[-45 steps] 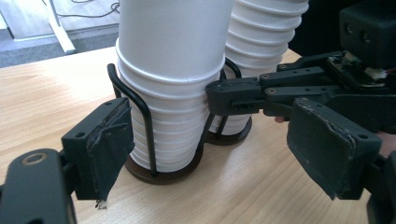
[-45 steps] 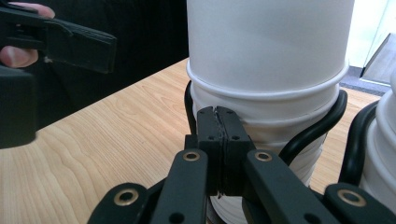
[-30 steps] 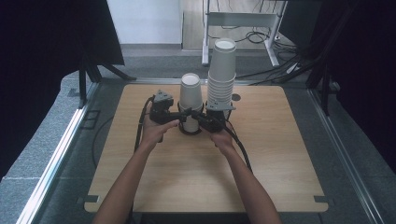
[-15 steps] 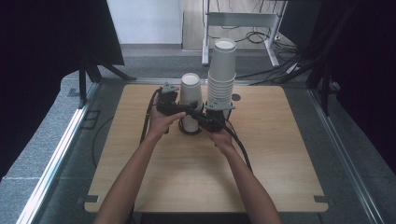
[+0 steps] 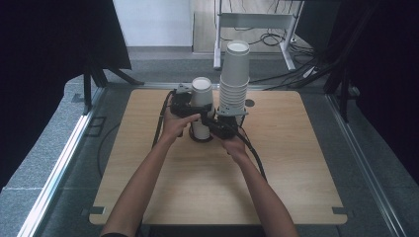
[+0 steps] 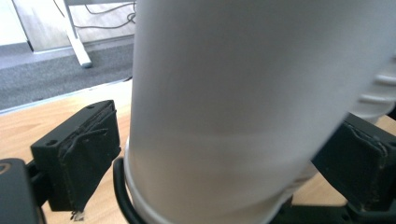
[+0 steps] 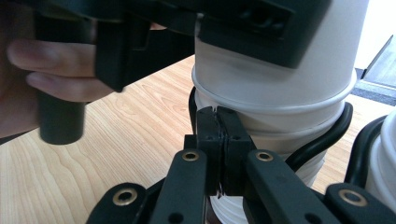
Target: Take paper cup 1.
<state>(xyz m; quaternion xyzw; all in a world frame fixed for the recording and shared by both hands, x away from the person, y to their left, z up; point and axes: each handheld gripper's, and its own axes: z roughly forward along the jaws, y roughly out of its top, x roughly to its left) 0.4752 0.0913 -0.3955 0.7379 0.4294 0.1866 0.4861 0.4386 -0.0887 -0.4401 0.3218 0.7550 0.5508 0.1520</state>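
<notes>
Left gripper [image 5: 190, 104] has just spread its fingers [image 6: 77, 154] wide to straddle, apparently without pressing, the short stack of inverted cups [image 5: 201, 106] mid-tabletop [image 5: 296, 168] beside the tall stack [image 5: 234, 79], while the right gripper [image 7: 216, 122], fingers fully closed on nothing, braces its base, presumably to steady it.

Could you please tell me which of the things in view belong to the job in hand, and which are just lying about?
In the job:
- short stack of upturned white paper cups
- left gripper
- right gripper

Lying about:
- tall stack of white paper cups
- white metal frame on the floor behind the wooden table
</notes>
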